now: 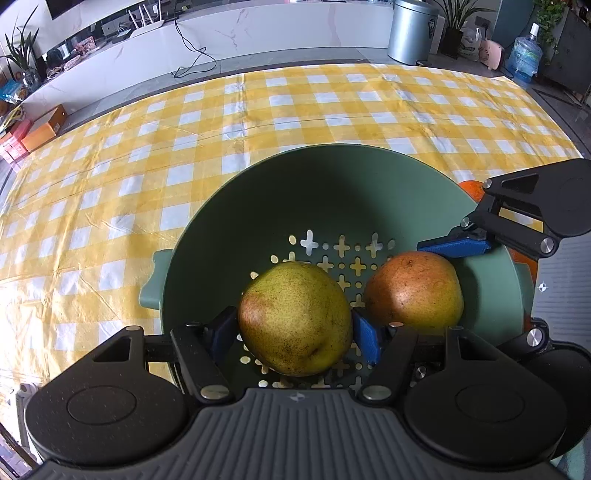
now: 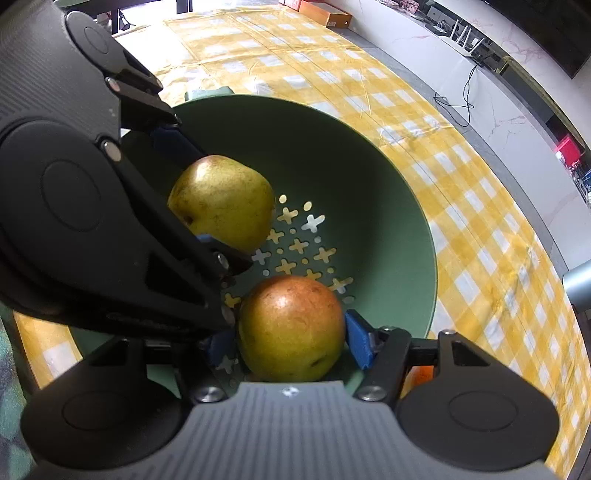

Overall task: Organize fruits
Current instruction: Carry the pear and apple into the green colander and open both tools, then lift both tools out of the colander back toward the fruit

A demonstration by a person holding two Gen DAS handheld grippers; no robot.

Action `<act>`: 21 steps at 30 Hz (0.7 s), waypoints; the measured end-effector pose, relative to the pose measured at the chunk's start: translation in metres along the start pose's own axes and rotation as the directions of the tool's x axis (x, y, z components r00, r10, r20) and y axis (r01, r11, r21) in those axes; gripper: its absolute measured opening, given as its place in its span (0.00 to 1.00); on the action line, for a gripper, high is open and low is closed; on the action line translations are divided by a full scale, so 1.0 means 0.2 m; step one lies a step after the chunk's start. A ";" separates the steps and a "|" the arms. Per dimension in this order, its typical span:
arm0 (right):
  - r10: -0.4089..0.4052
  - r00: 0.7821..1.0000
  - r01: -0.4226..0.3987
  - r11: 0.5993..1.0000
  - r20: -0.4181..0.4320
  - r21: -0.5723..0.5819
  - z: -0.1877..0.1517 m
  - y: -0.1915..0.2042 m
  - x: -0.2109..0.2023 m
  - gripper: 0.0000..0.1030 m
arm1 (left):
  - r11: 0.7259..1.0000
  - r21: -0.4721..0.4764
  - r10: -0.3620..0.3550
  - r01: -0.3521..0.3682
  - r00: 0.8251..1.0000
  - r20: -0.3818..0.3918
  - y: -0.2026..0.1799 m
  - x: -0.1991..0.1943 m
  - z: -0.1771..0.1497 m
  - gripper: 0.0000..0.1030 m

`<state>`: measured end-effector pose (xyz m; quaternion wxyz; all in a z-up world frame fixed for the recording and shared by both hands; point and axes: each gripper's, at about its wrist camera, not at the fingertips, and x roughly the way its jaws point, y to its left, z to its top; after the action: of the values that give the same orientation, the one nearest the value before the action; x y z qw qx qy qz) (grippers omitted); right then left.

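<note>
A green colander bowl (image 1: 295,192) (image 2: 351,184) with cross-shaped holes stands on the checked cloth. My left gripper (image 1: 295,334) is shut on a yellow-green pear (image 1: 295,317), its blue pads pressed on both sides, low inside the bowl. To its right, my right gripper (image 2: 291,343) is shut on a reddish pear (image 2: 291,325) (image 1: 413,291), also inside the bowl. In the right wrist view the left gripper (image 2: 188,190) and its pear (image 2: 221,199) fill the upper left. I cannot tell whether either pear touches the bowl's bottom.
An orange (image 1: 472,188) (image 2: 421,373) lies just outside the bowl's right rim, partly hidden. The yellow-and-white tablecloth (image 1: 221,122) spreads beyond the bowl. Off the table stand a metal bin (image 1: 412,29), a water bottle (image 1: 524,55) and boxes (image 1: 44,129).
</note>
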<state>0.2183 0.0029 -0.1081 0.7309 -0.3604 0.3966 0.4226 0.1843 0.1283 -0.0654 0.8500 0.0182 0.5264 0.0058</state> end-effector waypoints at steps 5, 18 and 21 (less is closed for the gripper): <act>-0.024 1.000 0.024 0.999 0.013 -0.021 -0.01 0.02 -0.03 0.63 | 0.999 0.025 0.031 -0.031 1.000 0.000 -0.02 0.02 0.00 0.74; -0.082 0.996 0.083 0.996 0.030 -0.018 -0.02 0.03 -0.10 0.68 | 0.997 0.018 0.075 -0.075 0.997 -0.013 -0.03 0.02 0.00 0.75; -0.091 0.995 0.092 0.996 0.039 -0.014 -0.02 0.02 -0.12 0.68 | 0.996 0.002 0.092 -0.092 0.996 0.016 -0.03 0.00 0.00 0.79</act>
<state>0.2053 -0.0078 -0.0892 0.7540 -0.3760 0.3622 0.3987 0.1841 0.1224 -0.0653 0.8529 0.0438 0.5183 0.0440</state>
